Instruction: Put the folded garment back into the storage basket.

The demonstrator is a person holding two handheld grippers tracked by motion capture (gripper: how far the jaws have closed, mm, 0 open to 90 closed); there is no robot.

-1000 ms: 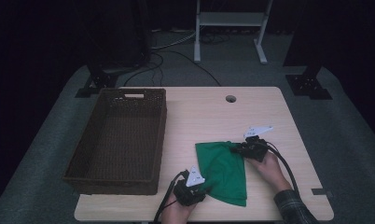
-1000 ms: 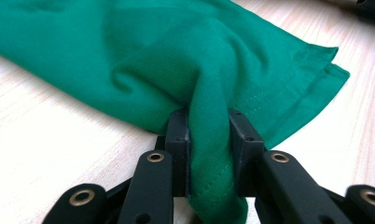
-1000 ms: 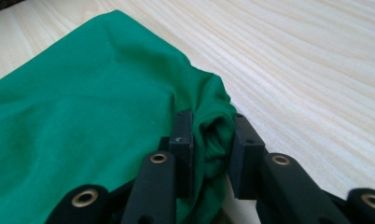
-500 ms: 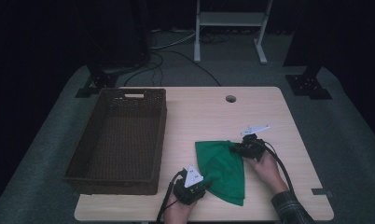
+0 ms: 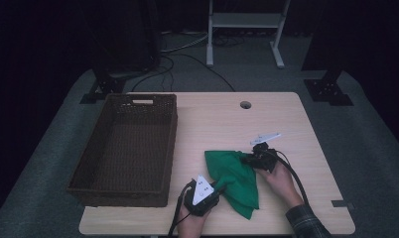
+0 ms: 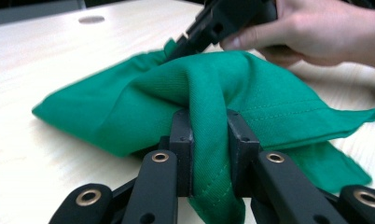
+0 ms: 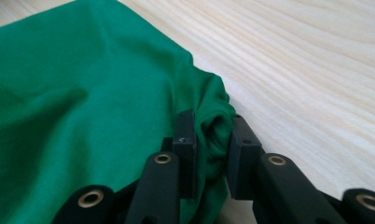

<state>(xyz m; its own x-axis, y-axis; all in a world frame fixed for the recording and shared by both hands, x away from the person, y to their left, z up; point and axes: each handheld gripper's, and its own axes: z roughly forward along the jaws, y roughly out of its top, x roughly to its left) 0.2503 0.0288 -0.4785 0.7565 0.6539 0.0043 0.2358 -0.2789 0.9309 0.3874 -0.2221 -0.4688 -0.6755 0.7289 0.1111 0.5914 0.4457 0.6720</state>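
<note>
We see the green cloth (image 5: 233, 179) lying on the tabletop (image 5: 222, 124), right of the brown basket (image 5: 125, 148). Our left hand-held gripper (image 6: 209, 154) pinches a fold at the cloth's near edge, the fabric bunched between its pads. Our right hand-held gripper (image 7: 212, 149) pinches a gathered corner on the cloth's far right side.

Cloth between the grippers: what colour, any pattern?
Plain green, no pattern; the cloth shows best in the left gripper view.
</note>
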